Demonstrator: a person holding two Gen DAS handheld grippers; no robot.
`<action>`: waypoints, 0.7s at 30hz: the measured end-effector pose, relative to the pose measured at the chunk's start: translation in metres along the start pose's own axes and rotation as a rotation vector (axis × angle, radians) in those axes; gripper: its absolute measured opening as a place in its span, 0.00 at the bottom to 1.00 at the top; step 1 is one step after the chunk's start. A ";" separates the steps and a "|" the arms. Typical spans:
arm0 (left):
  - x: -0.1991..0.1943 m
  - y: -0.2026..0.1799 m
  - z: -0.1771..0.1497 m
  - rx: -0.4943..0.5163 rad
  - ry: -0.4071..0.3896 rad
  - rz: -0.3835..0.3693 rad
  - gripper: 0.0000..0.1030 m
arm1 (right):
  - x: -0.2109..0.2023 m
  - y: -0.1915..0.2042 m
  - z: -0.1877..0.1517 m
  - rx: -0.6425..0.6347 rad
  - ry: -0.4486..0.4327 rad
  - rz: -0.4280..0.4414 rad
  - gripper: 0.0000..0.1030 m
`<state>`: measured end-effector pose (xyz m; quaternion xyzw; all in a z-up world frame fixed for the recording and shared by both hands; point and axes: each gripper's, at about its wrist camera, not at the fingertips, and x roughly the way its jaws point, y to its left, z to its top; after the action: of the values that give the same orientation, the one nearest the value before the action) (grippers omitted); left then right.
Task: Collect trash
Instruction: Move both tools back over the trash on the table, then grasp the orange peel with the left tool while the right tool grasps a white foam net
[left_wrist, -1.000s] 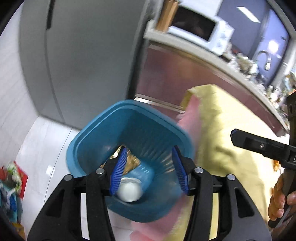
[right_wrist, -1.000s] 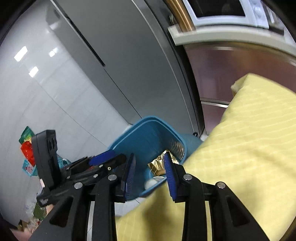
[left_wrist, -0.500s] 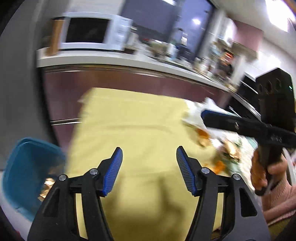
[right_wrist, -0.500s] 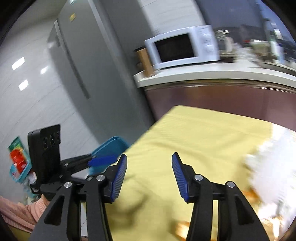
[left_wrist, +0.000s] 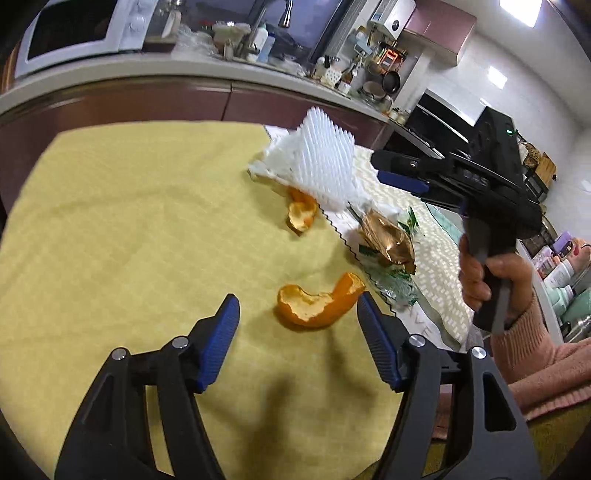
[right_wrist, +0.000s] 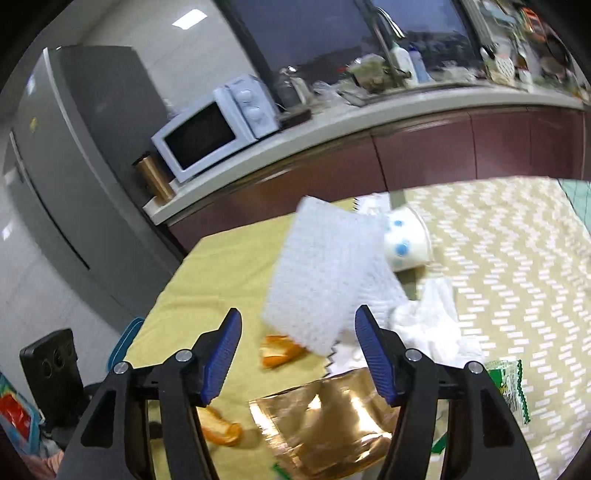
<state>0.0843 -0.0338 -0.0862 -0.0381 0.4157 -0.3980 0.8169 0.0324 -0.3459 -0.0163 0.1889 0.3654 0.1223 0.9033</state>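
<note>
Trash lies on a yellow tablecloth (left_wrist: 129, 221). An orange peel (left_wrist: 317, 304) sits just ahead of my open, empty left gripper (left_wrist: 297, 314). A second peel (left_wrist: 302, 214) lies farther off under a white foam net (left_wrist: 323, 162). A gold foil wrapper (left_wrist: 386, 242) lies to the right. My right gripper (right_wrist: 297, 328) is open and empty above the foil wrapper (right_wrist: 325, 424), facing the foam net (right_wrist: 325, 273), with a peel (right_wrist: 279, 352) below it. A white cup with blue dots (right_wrist: 404, 242) lies on its side, beside crumpled white paper (right_wrist: 432, 321).
A green-and-white wrapper (right_wrist: 511, 387) lies at the right on a chevron-patterned cloth (right_wrist: 517, 258). The rim of a blue bin (right_wrist: 123, 343) shows past the table's left edge. A counter with a microwave (right_wrist: 214, 133) and a grey fridge (right_wrist: 74, 166) stand behind.
Both grippers swung from the blue bin at the table's left edge to over the table, now facing the peels, foam net and foil. Both stayed open.
</note>
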 end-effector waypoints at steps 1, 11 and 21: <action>0.004 0.000 0.000 -0.004 0.008 -0.002 0.64 | 0.006 -0.004 0.001 0.014 0.005 -0.004 0.61; 0.026 0.004 -0.001 -0.056 0.074 -0.043 0.44 | 0.038 -0.024 0.005 0.090 0.050 0.025 0.60; 0.031 0.007 -0.001 -0.084 0.082 -0.070 0.21 | 0.039 -0.031 0.005 0.122 0.057 0.053 0.11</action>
<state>0.0980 -0.0500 -0.1093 -0.0706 0.4635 -0.4097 0.7825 0.0658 -0.3607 -0.0498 0.2498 0.3927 0.1289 0.8757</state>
